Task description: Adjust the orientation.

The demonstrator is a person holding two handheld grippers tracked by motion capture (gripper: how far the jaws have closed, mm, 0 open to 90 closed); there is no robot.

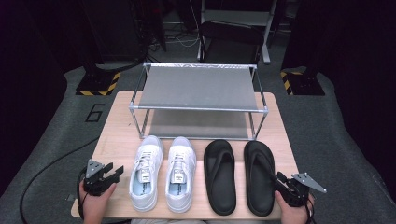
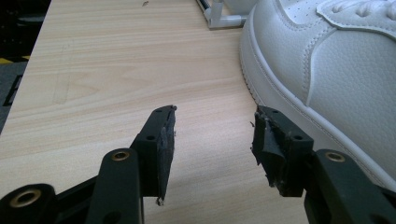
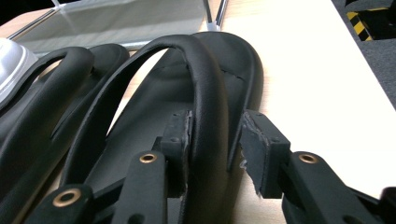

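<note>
While both sneakers and both sandals stand in a row on the table (image 1: 116, 140) in front of the rack (image 1: 198, 88), whose two shelves are bare, the work of shelving them looks barely begun: nothing has been lifted yet, and all four pieces are left to move. The right gripper (image 3: 212, 144) is at the first grab, its jaws straddling the strap (image 3: 205, 93) of the right sandal (image 1: 259, 177); the left pad sits against the strap, the right pad stands just off it, so the pinch is not yet complete. The left gripper (image 2: 212, 140) waits with its fingers (image 2: 163, 140) spread wide over bare wood, gripping nothing, the left sneaker (image 2: 327, 70) just beside its right finger, perhaps brushing the sole
</note>
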